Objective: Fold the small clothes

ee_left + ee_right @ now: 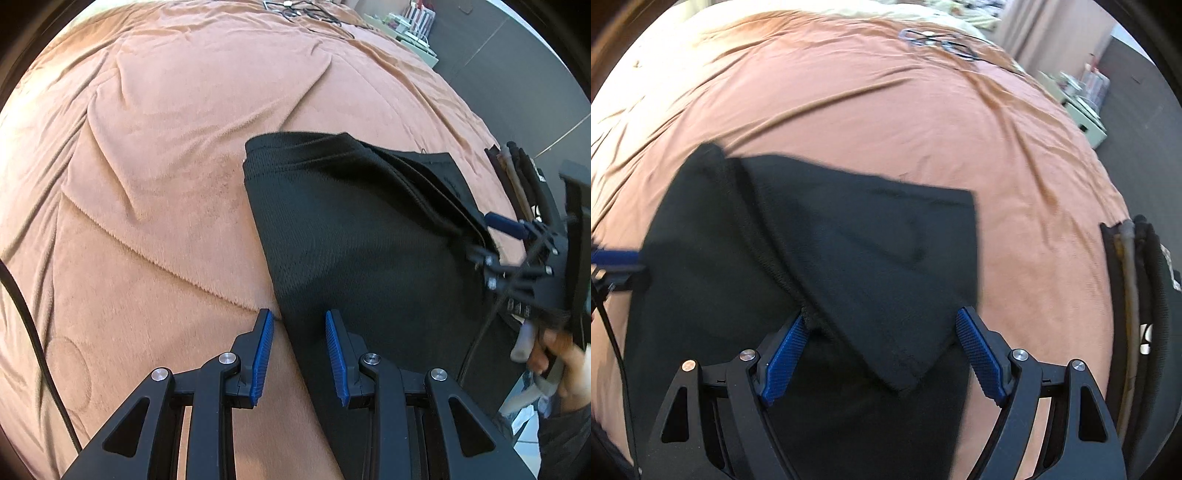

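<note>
A black garment (354,236) of fine mesh-like knit lies on a rust-orange blanket (155,155) that covers a bed. In the left wrist view it fills the lower right of the frame, with a stitched hem along its upper edge and one layer turned over along a diagonal fold in the upper right. In the right wrist view the same garment (827,258) takes up the centre and lower left, and the turned flap ends in a pointed corner at lower centre.

Its lower part runs out of sight beneath both tools, so its full outline, and what kind of garment it is, cannot be made out. The right wrist view is blurred. A stack of dark folded clothes (1137,295) is cut off at the right edge, and some cables (310,11) at the top of the frame are too small to read.

In the left wrist view the garment's long axis runs from the top centre down toward the bottom right.

The left gripper (300,323) is unclenched, its jaws a little apart astride the garment's left edge without pinching it. The right gripper (882,321) is spread wide, the flap's corner lying loose between its jaws. A hand (561,365) holds it at the right edge.
</note>
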Tool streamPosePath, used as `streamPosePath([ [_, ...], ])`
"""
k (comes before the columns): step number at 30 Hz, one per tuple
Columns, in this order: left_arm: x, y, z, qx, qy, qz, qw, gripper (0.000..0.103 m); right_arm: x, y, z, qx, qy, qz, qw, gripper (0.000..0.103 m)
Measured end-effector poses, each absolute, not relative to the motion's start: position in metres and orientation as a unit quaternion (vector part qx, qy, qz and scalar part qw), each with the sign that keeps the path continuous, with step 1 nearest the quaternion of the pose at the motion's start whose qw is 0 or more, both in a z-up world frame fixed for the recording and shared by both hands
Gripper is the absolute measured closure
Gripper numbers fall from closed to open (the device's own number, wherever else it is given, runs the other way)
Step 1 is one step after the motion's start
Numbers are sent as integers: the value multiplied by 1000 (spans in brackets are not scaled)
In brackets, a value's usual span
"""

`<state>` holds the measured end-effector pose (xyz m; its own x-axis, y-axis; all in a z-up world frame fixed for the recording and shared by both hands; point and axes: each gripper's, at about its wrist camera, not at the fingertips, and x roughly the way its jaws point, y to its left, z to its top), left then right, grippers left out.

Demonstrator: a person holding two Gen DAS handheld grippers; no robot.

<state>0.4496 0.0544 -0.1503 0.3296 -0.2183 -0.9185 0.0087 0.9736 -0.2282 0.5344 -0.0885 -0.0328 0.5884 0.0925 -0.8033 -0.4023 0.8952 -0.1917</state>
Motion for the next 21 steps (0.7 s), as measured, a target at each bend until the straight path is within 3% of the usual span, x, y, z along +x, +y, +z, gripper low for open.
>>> streamPosePath([
  [13,463,70,-145,-109,563,-55,818,72,571,-140,-7,-97,407,73,906,23],
  [21,475,77,-148,-136,556,-52,818,72,567,-164,-11,-25,419,149,895,24],
])
